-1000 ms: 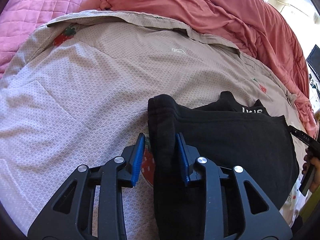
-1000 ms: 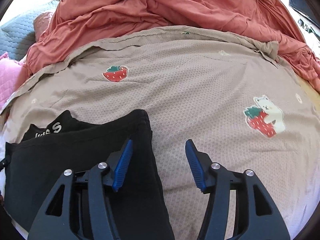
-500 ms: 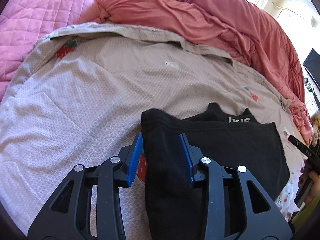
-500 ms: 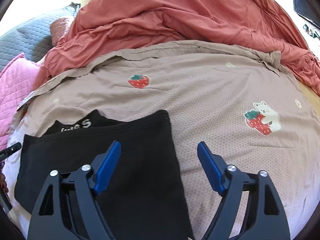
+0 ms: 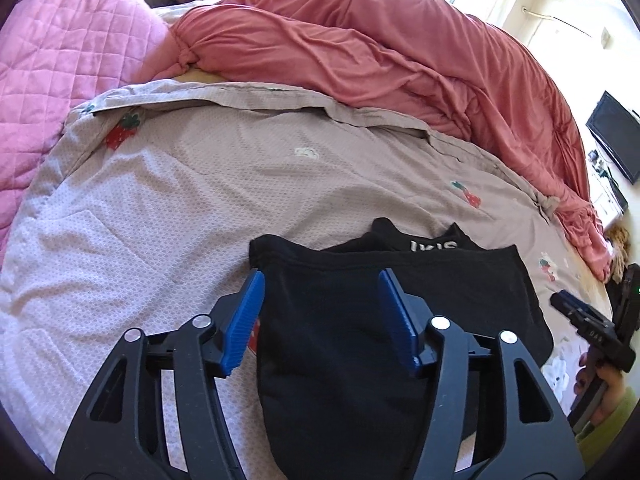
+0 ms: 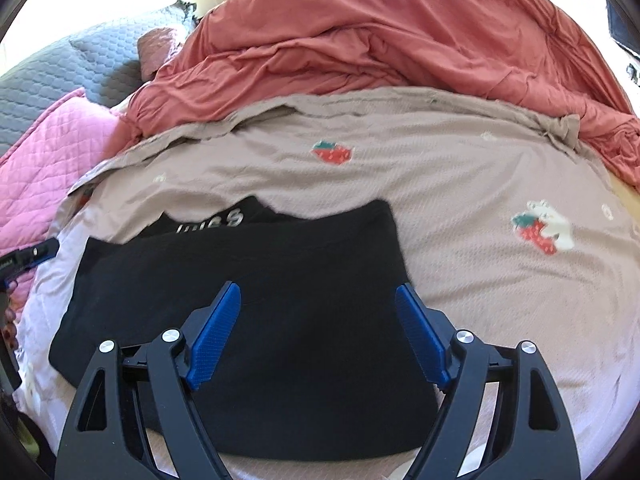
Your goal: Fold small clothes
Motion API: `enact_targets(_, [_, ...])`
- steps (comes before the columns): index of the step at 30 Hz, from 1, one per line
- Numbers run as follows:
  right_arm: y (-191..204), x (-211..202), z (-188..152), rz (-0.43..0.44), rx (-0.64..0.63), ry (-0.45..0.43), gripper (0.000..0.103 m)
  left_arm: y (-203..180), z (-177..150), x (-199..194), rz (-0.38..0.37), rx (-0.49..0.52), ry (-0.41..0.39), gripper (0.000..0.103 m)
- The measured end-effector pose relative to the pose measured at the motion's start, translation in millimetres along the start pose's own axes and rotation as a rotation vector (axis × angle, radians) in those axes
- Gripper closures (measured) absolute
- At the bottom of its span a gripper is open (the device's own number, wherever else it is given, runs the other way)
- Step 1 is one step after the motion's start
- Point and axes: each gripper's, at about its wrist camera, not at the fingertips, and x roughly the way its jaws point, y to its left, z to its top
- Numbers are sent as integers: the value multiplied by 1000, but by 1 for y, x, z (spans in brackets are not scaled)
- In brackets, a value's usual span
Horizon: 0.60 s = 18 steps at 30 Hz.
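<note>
— Seeing what on the bed?

— A black garment [image 5: 360,344], folded flat, lying on the taupe strawberry-print cover [image 5: 192,200]. White lettering on a band at its far edge, partly tucked under the top layer. Nearer the cover's near edge than its far edge.

— And the left gripper [image 5: 320,316]?

— Hovering above the garment's left part, blue pads spread. Have just been opening; black cloth in view between them, yet no pad pressing on it. Left pad just over the garment's left edge, right pad over the black cloth.

— The right gripper [image 6: 318,328]?

— Spread wide, likewise clear of the cloth. Jaws also widened a moment ago, then holding about steady. Both pads framing the garment's right half, the right pad near its right edge. Nothing pinched.

— Anything else around?

— A rumpled salmon-red duvet [image 5: 400,64] heaped along the far side of the cover. A pink quilted pillow [image 5: 60,60] at far left, a grey quilted pillow [image 6: 52,76] beyond it in the right wrist view. A dark screen [image 5: 616,136] on the wall at far right. At the right border of the left wrist view, a hand [image 5: 600,384] with a yellow-green sleeve gripping the other tool's handle.

— Garment wrinkled?

— Fairly smooth on top; edges roughly straight, near edge partly hidden behind the gripper frames.
</note>
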Motion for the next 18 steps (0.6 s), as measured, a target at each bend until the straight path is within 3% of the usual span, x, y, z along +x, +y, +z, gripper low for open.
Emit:
enact_targets(14, [4, 28, -44, -19, 6, 137, 24, -8, -25, 41, 40, 61, 122, 41])
enact_targets(16, [2, 31, -46, -25, 15, 142, 16, -9, -29, 49, 51, 75, 146, 40])
enact_targets(18, [0, 33, -47, -22, 28, 149, 15, -8, -33, 57, 63, 81, 172, 40])
